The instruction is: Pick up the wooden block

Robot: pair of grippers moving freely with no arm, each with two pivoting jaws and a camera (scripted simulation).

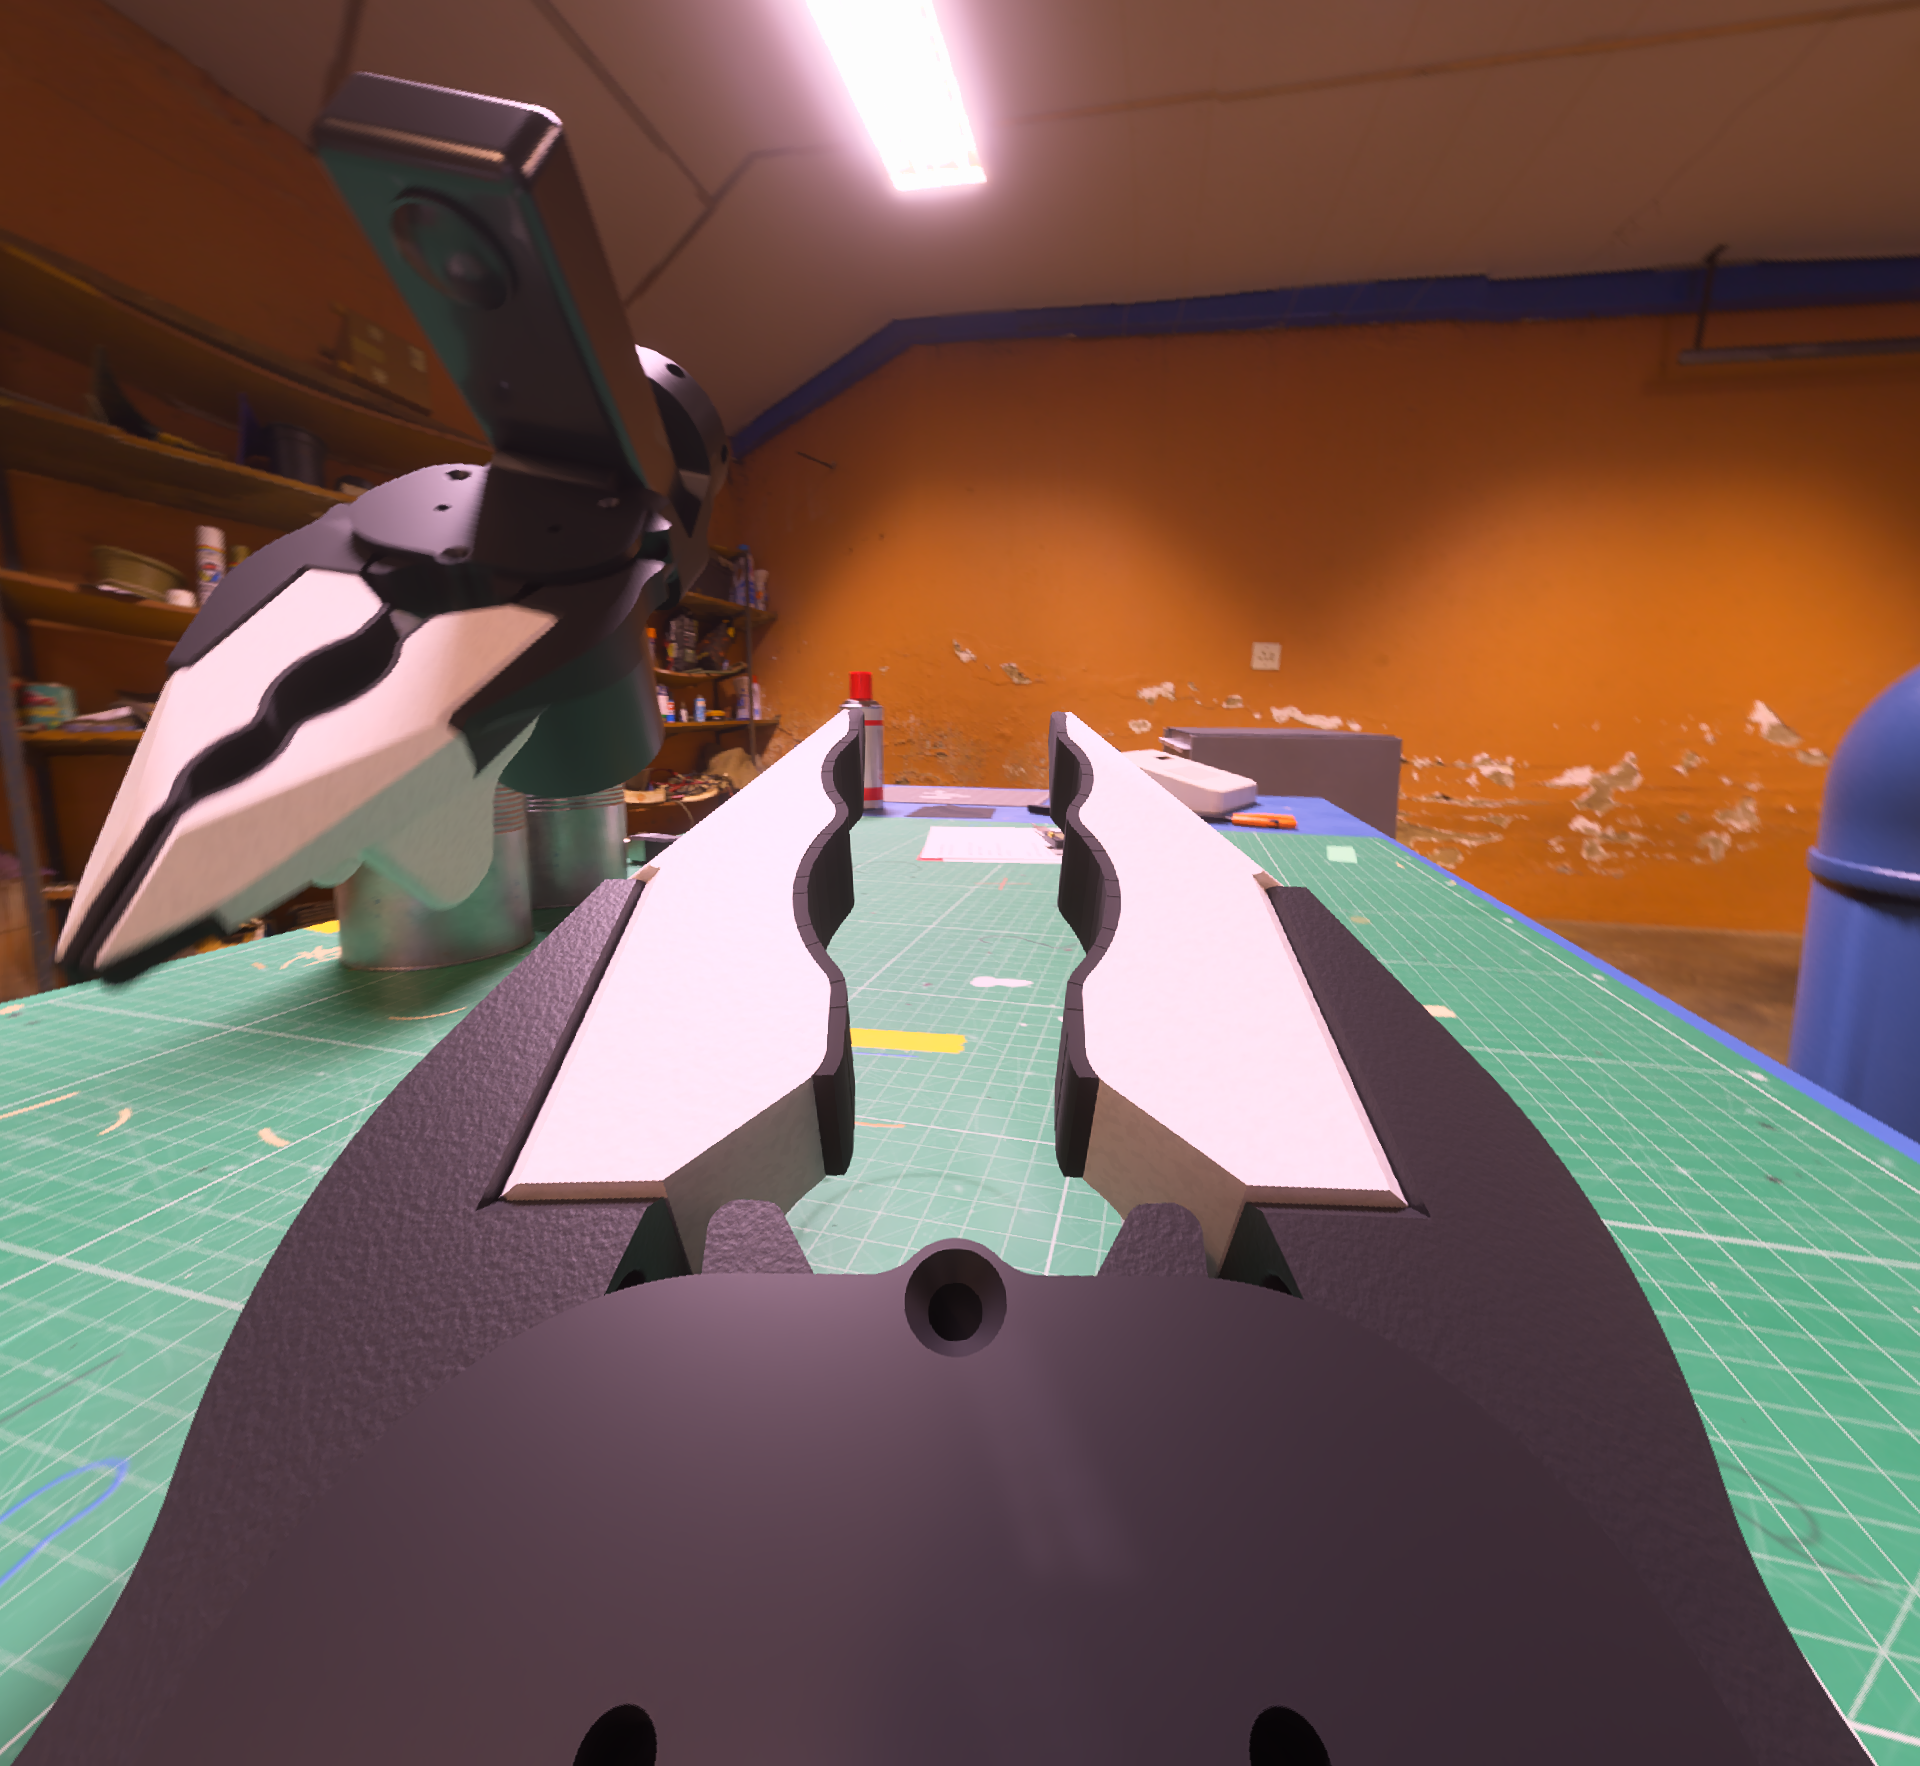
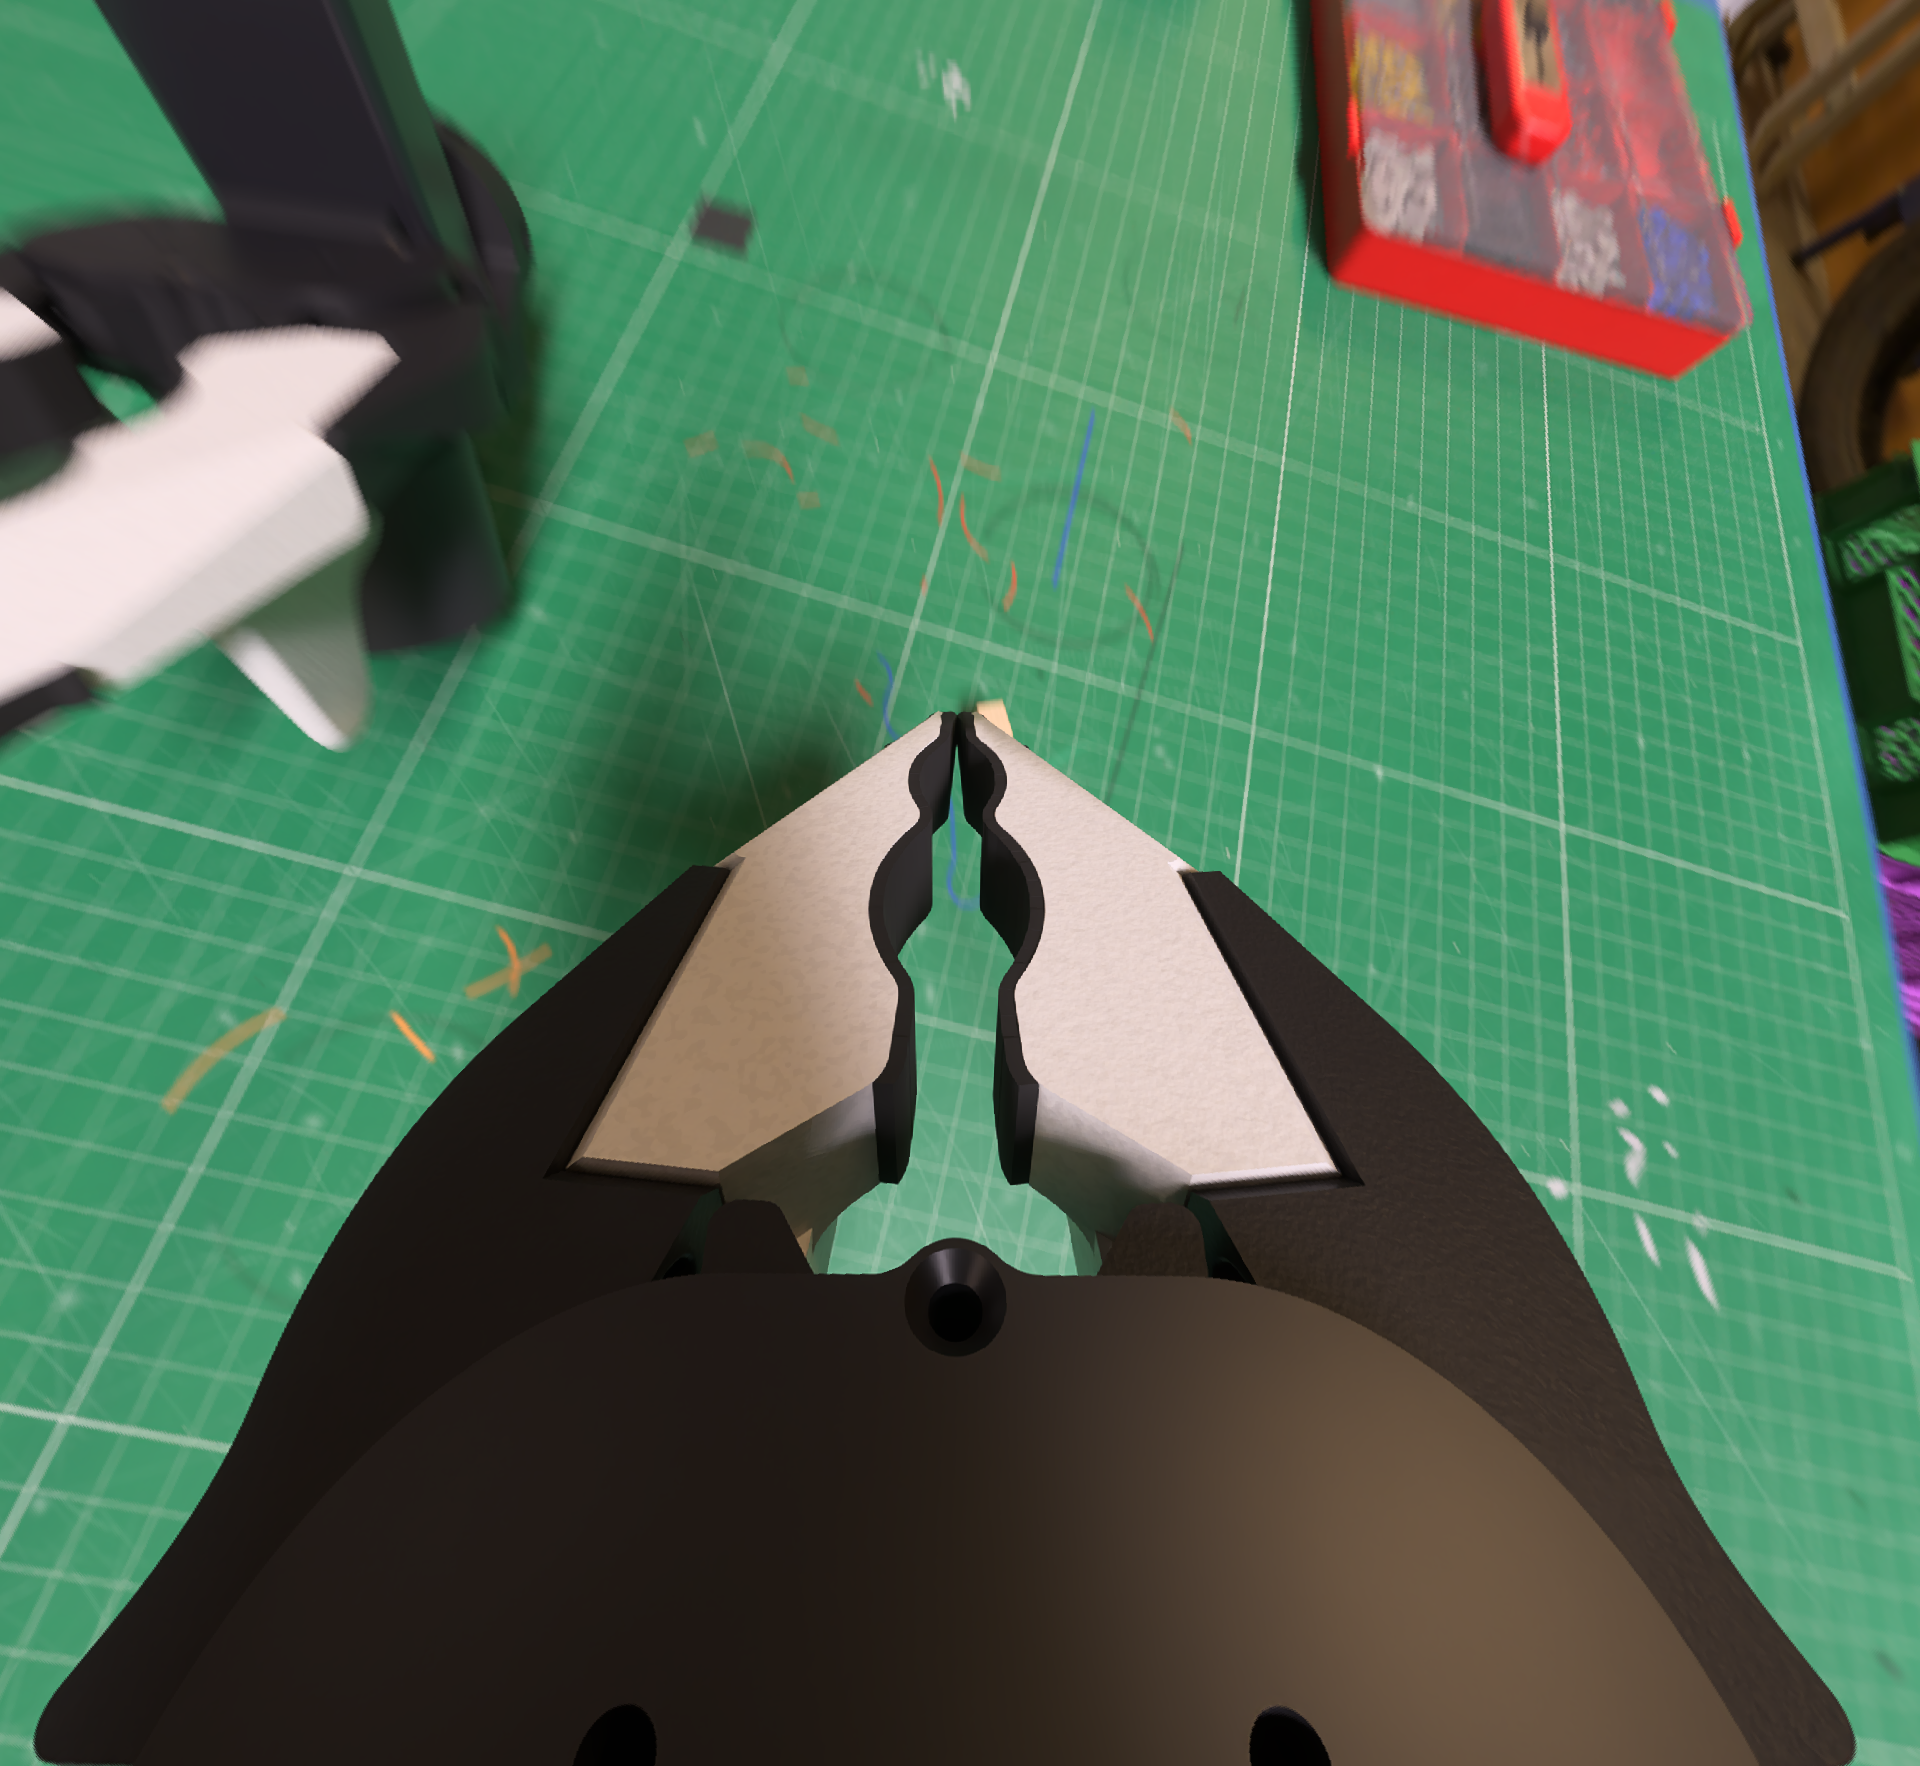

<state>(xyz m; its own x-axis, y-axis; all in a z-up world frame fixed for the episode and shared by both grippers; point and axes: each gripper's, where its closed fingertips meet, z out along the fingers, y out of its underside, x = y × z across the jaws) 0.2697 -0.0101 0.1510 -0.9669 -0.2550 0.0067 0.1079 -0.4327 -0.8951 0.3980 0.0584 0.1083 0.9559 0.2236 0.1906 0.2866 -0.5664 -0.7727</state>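
Observation:
In the right wrist view only a small tan corner of the wooden block [image 2: 992, 713] shows, just past my right gripper's tips and on their right side; the rest is hidden under the fingers. My right gripper [image 2: 955, 724] is shut, with its tips nearly touching above the green cutting mat [image 2: 1351, 781]. I cannot tell whether it touches the block. In the left wrist view it [image 1: 88, 953] hangs tilted down at the left, blurred. My left gripper [image 1: 956, 729] is open and empty, level over the mat. Its white fingers [image 2: 187, 511] show blurred at the left of the right wrist view.
Metal cans [image 1: 436, 906] stand at the mat's left. A red-capped spray can [image 1: 864, 729], a white device [image 1: 1195, 776] and a grey box [image 1: 1299, 771] stand at the far end. A blue barrel [image 1: 1870, 885] stands off the right edge. A red parts organiser [image 2: 1507, 116] lies far right.

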